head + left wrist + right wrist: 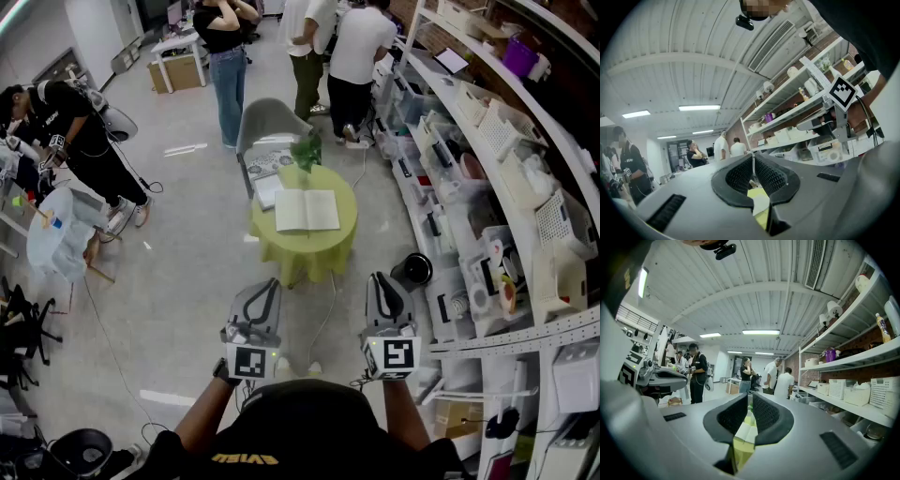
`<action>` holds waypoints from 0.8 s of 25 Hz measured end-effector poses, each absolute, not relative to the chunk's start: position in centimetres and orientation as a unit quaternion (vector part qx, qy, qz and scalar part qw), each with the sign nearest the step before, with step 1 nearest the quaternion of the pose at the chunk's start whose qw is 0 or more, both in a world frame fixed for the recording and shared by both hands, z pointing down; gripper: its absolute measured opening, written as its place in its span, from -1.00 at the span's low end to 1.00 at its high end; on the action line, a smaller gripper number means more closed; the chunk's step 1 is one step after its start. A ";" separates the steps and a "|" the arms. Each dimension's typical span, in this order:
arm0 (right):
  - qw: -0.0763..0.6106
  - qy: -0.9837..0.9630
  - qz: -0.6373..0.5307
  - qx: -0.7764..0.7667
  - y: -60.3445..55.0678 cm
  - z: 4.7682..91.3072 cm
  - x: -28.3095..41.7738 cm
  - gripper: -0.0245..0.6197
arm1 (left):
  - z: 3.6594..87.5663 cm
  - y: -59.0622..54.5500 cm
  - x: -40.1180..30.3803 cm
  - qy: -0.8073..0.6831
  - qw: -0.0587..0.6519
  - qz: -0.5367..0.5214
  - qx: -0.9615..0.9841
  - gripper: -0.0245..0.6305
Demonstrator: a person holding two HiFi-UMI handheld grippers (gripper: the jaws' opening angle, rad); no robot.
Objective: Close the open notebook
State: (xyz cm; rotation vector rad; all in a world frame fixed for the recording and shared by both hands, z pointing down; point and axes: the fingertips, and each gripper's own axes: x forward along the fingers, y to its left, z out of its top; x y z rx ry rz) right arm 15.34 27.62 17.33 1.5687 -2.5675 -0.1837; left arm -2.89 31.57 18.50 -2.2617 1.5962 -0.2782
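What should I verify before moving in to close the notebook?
1. Notebook open, flat on the green table: ok.
2. Left tongs shut, empty: ok.
3. Right tongs shut, empty: ok.
4. Notebook within reach: not ok, both tongs hang well short of the table.
5. Walkway clear: not ok, a white cable trails across the floor.
6. Plant clear of the pages: cannot tell.
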 end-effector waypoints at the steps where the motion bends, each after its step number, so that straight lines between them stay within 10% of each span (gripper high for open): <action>1: 0.064 -0.852 -0.061 0.516 27.7 17.3 15.3 -0.88 | 18.5 31.7 -2.9 0.565 0.179 -0.098 -0.800 -0.85; 20: 0.064 -0.863 -0.044 0.499 28.1 18.4 14.5 -0.87 | 19.1 32.4 -3.9 0.571 0.160 -0.095 -0.799 -0.85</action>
